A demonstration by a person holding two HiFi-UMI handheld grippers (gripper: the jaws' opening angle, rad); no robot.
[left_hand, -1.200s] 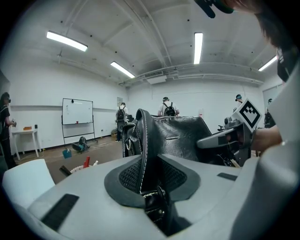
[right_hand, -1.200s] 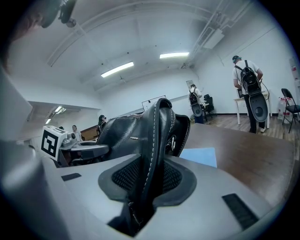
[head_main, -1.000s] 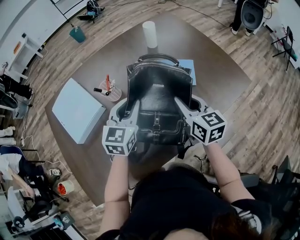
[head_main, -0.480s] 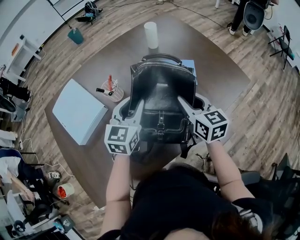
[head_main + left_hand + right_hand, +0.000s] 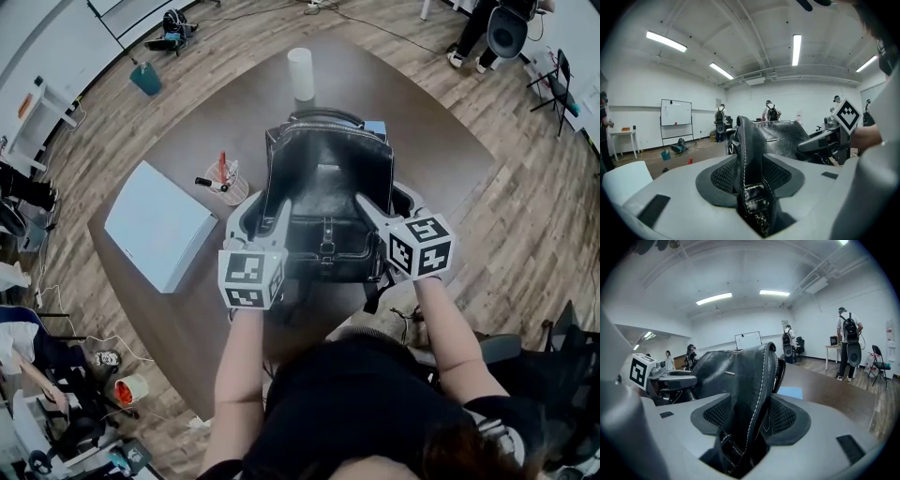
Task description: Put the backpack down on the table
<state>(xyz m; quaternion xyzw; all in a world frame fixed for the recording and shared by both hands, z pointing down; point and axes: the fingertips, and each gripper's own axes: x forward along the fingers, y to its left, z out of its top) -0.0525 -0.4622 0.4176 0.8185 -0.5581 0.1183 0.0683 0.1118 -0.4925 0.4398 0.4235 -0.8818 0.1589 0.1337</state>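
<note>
A black leather backpack (image 5: 328, 187) stands upright on the brown table (image 5: 187, 309), front flap toward me. My left gripper (image 5: 262, 210) is at its left side and my right gripper (image 5: 382, 199) at its right side. In the left gripper view a stitched black strap (image 5: 744, 140) runs between the jaws of the left gripper (image 5: 747, 171); the jaws are opening and the mesh pads stand off it. In the right gripper view the other strap (image 5: 757, 376) lies between the jaws of the right gripper (image 5: 750, 416), which are also opening, with slack around the strap.
A white cylinder (image 5: 301, 73) stands at the table's far end. A cup of pens (image 5: 225, 180) and a flat white box (image 5: 157, 223) lie left of the backpack, and a blue sheet (image 5: 377, 127) lies behind it. People and chairs stand around the room.
Both grippers' jaws have spread apart around the backpack's straps. The backpack and both hands have stayed almost where they were.
</note>
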